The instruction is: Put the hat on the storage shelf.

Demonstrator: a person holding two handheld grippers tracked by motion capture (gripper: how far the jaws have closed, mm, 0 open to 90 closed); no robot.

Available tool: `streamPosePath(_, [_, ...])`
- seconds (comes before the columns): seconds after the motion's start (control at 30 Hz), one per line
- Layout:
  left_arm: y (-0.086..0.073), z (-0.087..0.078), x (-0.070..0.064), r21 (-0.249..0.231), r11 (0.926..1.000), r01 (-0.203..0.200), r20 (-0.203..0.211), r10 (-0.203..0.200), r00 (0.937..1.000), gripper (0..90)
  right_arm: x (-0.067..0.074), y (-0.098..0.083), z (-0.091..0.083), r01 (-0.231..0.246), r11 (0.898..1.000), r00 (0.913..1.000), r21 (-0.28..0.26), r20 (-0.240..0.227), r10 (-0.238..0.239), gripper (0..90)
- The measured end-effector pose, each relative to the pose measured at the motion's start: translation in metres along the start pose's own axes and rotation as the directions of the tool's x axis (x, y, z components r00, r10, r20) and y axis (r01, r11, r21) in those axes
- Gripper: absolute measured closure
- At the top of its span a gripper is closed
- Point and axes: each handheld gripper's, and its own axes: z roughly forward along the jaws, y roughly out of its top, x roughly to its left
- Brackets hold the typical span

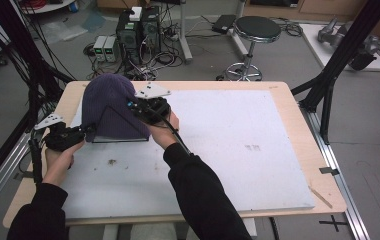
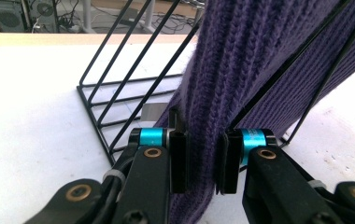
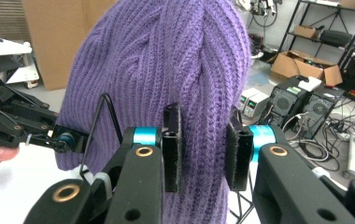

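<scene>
A purple knit hat (image 1: 109, 100) hangs over a black wire rack (image 1: 124, 119) at the back left of the white board (image 1: 238, 150). My left gripper (image 1: 89, 129) is at the hat's lower left edge, shut on a fold of the knit (image 2: 241, 56); its pads (image 2: 180, 161) press the fabric from both sides, with the rack's bars (image 2: 115, 93) behind. From the right, my right gripper (image 1: 133, 106) is shut on a ridge of the hat (image 3: 166, 56) between its jaws (image 3: 204, 149). The left gripper (image 3: 63, 140) also appears in the right gripper view, low beside the rack wire.
A few brown crumbs (image 1: 112, 161) lie on the board in front of the rack. Black frame posts (image 1: 328, 95) stand at the table's right edge. On the floor behind are computer towers (image 1: 138, 30) with tangled cables and a round stool (image 1: 255, 30).
</scene>
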Motion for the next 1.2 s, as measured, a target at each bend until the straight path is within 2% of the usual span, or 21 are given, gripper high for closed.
streamPosePath(0.17, [-0.006, -0.001, 0.003, -0.009, 0.9997, 0.023, 0.001, -0.023, 0.9997, 79.1, 0.001, -0.004, 0.001, 0.000, 1.000, 1.0000, 0.006, -0.004, 0.000, 72.5])
streamPosePath(0.47, [-0.008, -0.001, 0.004, -0.007, 0.9995, 0.032, 0.004, -0.031, 0.9995, 79.2, 0.002, -0.005, 0.004, -0.004, 1.000, 1.0000, 0.006, -0.009, 0.004, 68.3])
streamPosePath(0.53, [-0.008, -0.002, 0.004, -0.008, 0.9995, 0.029, 0.003, -0.029, 0.9996, 79.1, 0.001, -0.005, 0.004, -0.011, 1.000, 0.9997, 0.007, -0.021, 0.011, 65.2])
streamPosePath(0.57, [-0.008, -0.002, 0.003, -0.008, 0.9996, 0.029, 0.001, -0.029, 0.9996, 78.4, 0.001, -0.006, 0.005, -0.015, 1.000, 0.9996, 0.009, -0.025, 0.016, 59.3])
streamPosePath(0.63, [-0.007, -0.003, 0.003, -0.018, 0.9989, 0.044, 0.007, -0.044, 0.9990, 74.8, -0.002, -0.007, 0.006, -0.056, 0.998, 0.9974, 0.019, -0.044, 0.057, 45.6])
streamPosePath(0.7, [-0.007, -0.003, 0.002, -0.025, 0.9981, 0.056, 0.015, -0.056, 0.9983, 69.5, -0.003, -0.007, 0.006, -0.061, 0.997, 0.9969, 0.036, -0.046, 0.063, 39.7])
streamPosePath(0.77, [-0.006, -0.003, 0.001, -0.024, 0.9982, 0.055, 0.022, -0.055, 0.9983, 69.1, -0.004, -0.007, 0.005, -0.065, 0.997, 0.9975, 0.046, -0.026, 0.066, 33.6])
streamPosePath(0.83, [-0.005, -0.003, -0.001, -0.034, 0.9973, 0.066, 0.028, -0.065, 0.9975, 61.9, -0.005, -0.007, 0.003, -0.080, 0.996, 0.9966, 0.048, -0.015, 0.081, 28.0])
streamPosePath(0.97, [-0.004, -0.004, -0.005, -0.043, 0.9964, 0.073, 0.013, -0.072, 0.9973, 44.6, -0.009, -0.005, -0.003, -0.084, 0.995, 0.9964, 0.045, -0.010, 0.085, 22.0])
streamPosePath(1.03, [-0.003, -0.005, -0.005, -0.050, 0.9956, 0.080, 0.015, -0.079, 0.9967, 41.1, -0.013, -0.004, -0.007, -0.082, 0.996, 0.9966, 0.044, -0.003, 0.082, 20.5])
streamPosePath(1.1, [-0.002, -0.007, -0.006, -0.060, 0.9950, 0.080, -0.007, -0.081, 0.9967, 37.4, -0.018, -0.003, -0.013, -0.084, 0.996, 0.9964, 0.042, 0.003, 0.084, 18.5])
streamPosePath(1.2, [-0.001, -0.012, -0.007, -0.097, 0.9907, 0.096, -0.020, -0.098, 0.9950, 33.2, -0.027, -0.002, -0.023, -0.079, 0.996, 0.9967, 0.050, 0.023, 0.078, 15.4])
